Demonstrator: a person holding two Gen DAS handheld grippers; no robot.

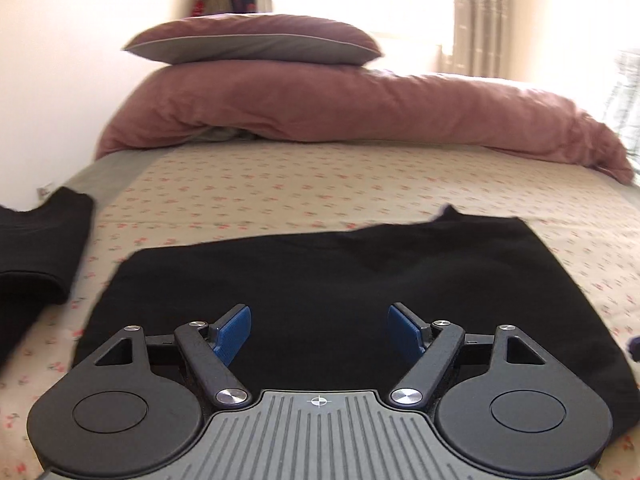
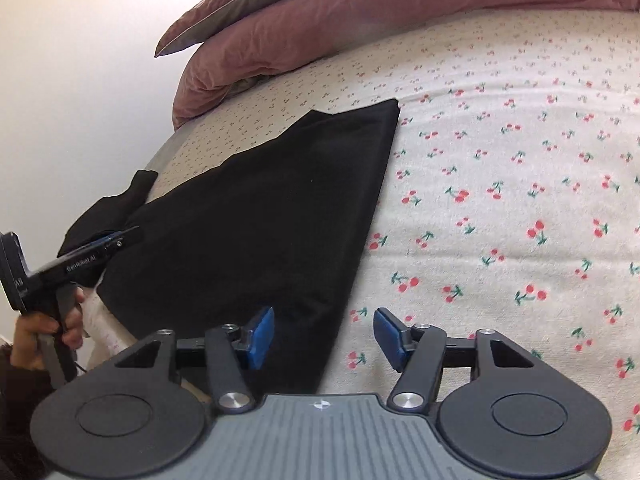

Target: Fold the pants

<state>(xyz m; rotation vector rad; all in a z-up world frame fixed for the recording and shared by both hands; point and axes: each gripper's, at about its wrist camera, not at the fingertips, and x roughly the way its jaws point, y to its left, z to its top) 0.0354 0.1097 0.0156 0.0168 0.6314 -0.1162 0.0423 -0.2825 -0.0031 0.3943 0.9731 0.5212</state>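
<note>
Cherry-print sheet [image 2: 500, 160] covers the bed, with a pink duvet [image 1: 360, 108] and a pillow [image 1: 252, 40] heaped across the top of both frames and a bright curtained window at upper right of the left view. My black pants [image 1: 300, 280] lie flat as a folded panel across the middle of the left view; in the right view they fill the centre left, their straight edge running down to my fingers. A second dark garment [image 1: 36, 248] sits at the far left.

Both my tongs are released: the left gripper [image 1: 319, 332] hovers over the cloth, the right gripper [image 2: 324, 336] straddles the near edge. I judge the next fold needs both pinching near corners, lifting evenly, keeping edges aligned.
</note>
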